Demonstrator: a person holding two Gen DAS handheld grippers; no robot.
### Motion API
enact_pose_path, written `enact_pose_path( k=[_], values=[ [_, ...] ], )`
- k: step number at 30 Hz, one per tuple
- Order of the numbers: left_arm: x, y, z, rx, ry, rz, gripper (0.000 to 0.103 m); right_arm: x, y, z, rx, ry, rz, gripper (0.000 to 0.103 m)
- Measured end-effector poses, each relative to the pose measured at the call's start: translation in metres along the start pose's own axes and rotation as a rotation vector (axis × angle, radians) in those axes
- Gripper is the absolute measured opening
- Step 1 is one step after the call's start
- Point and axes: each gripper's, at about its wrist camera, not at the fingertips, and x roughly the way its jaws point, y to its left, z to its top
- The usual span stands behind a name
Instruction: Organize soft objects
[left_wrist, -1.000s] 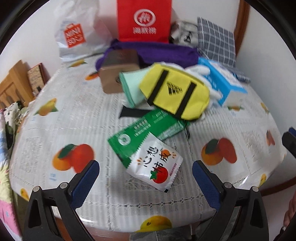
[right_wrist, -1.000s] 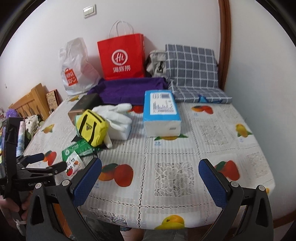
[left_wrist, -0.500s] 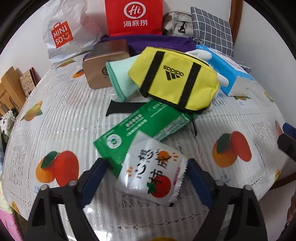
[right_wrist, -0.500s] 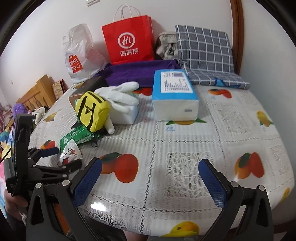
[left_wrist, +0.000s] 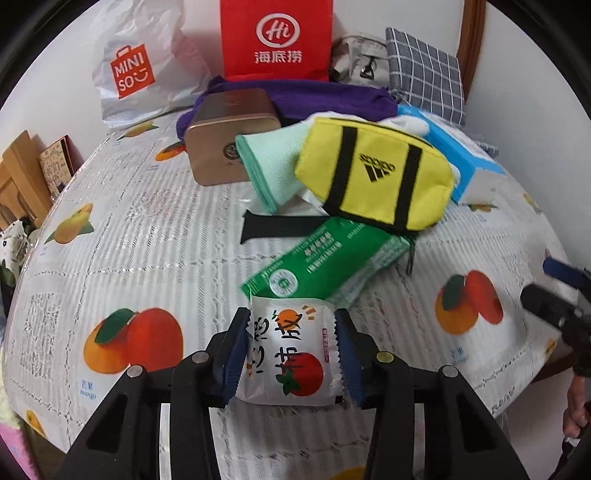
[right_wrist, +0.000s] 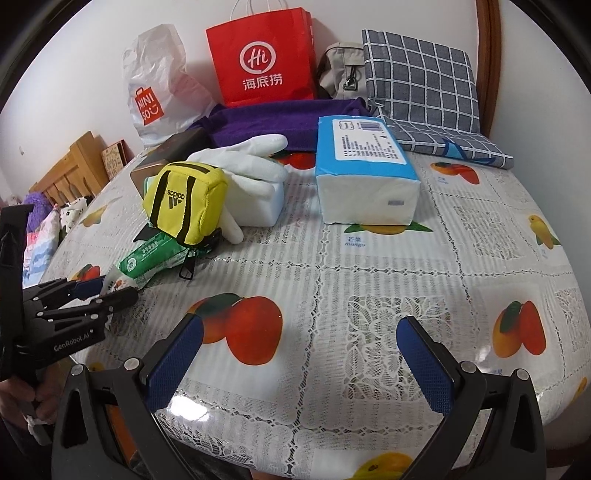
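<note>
We've got the left gripper clenched on the snack packet at the table's near edge; right gripper gapes empty. Squeeze gently, lift w/o dragging the green pack.

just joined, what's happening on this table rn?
Soft-item tidy-up, early on. The left gripper has its blue pads on both sides of the white tomato snack packet, which partly overlaps the green packet. The right gripper is open and holds nothing, hovering over bare tablecloth. The yellow Adidas pouch, white glove and blue tissue pack lie untouched in a loose pile mid-table.
</note>
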Motion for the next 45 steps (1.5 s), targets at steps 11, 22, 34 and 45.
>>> enact_pose_path(
  k=[11,22,34,45],
  values=[
    [-0.001,0.012,-0.006,-0.003,0.024,0.040,0.074,0.005,0.011,-0.001,-0.023,0.014,-0.009,0.103],
    [-0.009,0.021,-0.015,-0.013,-0.036,0.042,0.039,0.007,0.011,0.001,-0.022,0.011,-0.006,0.100],
    [-0.001,0.051,-0.001,-0.072,-0.023,0.073,0.034,0.003,0.045,0.050,-0.108,-0.095,0.082,0.089],
    [0.004,0.061,0.004,-0.070,-0.041,0.097,0.038,0.054,0.067,0.078,-0.122,-0.015,0.120,0.047]
  ],
)
